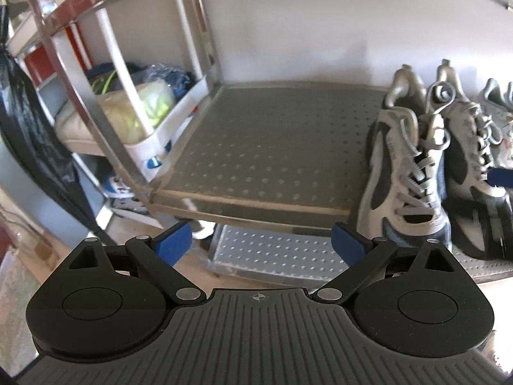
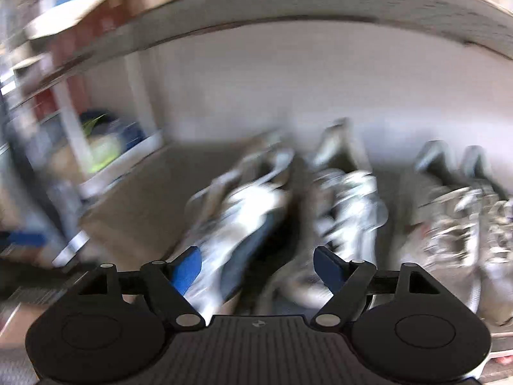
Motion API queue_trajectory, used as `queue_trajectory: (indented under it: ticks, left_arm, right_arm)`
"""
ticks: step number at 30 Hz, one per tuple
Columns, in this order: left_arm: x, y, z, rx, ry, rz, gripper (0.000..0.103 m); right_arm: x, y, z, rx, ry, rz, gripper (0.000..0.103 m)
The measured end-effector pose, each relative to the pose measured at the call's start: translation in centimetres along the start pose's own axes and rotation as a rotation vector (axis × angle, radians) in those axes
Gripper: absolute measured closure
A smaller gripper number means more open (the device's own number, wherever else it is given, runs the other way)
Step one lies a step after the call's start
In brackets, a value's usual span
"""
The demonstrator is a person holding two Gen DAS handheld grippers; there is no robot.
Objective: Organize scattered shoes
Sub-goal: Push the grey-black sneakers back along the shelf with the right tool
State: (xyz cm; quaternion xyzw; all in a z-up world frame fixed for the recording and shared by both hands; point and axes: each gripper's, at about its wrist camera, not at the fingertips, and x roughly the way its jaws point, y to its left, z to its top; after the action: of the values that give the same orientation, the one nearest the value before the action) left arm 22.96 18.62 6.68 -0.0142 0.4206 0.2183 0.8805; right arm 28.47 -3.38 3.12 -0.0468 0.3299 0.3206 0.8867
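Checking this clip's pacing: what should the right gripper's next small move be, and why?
Probably draw the right gripper back off the shelf. Its jaws stand apart, the grey sneaker appears to sit on the shelf beside the others, and blur hides any contact.

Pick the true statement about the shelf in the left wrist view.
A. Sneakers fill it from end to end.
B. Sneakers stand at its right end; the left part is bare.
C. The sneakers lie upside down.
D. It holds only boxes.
B: the sneakers stand upright at the right of the shelf, whose dotted left part is bare.
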Motion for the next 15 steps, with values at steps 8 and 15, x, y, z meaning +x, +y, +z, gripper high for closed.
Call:
queue_trajectory:
  ticks: [8, 15]
  left_arm:
    - [0.5, 1.6, 0.2, -0.027, 0.009, 0.065, 0.006]
    - [0.7, 1.1, 0.4, -0.016, 0.010, 0.043, 0.006]
  right_arm:
    - [-0.9, 5.0, -3.3, -0.377, 0.025, 0.141, 0.027]
    - [0.8, 5.0, -3.0, -0.418, 0.029, 0.068, 0.024]
